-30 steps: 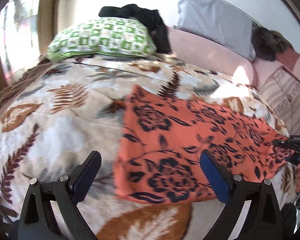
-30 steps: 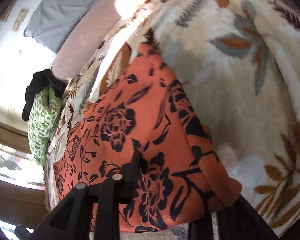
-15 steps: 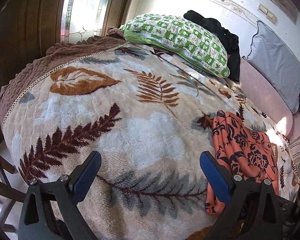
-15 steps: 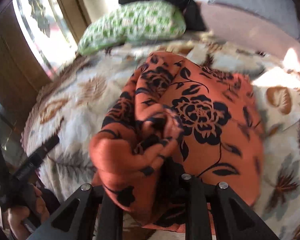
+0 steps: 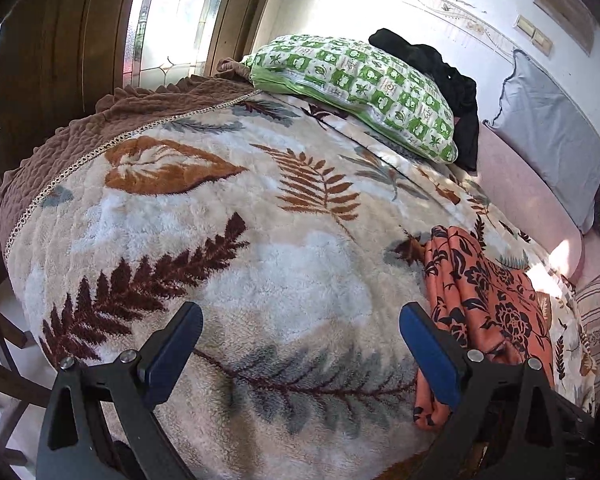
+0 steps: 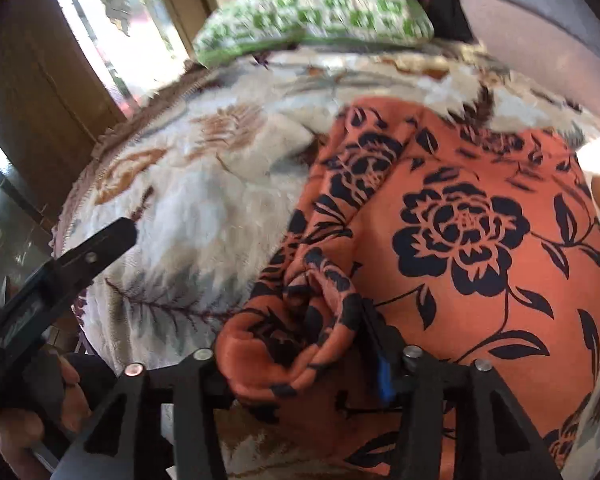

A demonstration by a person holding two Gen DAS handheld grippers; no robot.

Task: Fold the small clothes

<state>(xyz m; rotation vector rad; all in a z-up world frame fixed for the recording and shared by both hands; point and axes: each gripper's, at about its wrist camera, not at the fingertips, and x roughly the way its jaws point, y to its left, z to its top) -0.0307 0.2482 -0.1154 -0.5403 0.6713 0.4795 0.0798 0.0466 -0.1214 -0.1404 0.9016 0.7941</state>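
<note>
Blurred at twelve o'clock: green-and-white checked pillow. Hidden under bunched orange floral cloth: right gripper fingertips.

The blanket over the bed is thick, fuzzy plush with a leaf print. The orange floral garment is thin, smooth woven cloth with a faint sheen, bunched into soft folds. A brown quilted coverlet looks puckered and matt. The green patterned pillow is smooth cotton-like cloth. The left claw is matt black plastic with blue rubbery pads and shiny metal screws. The window frame is dark, semi-gloss wood.
</note>
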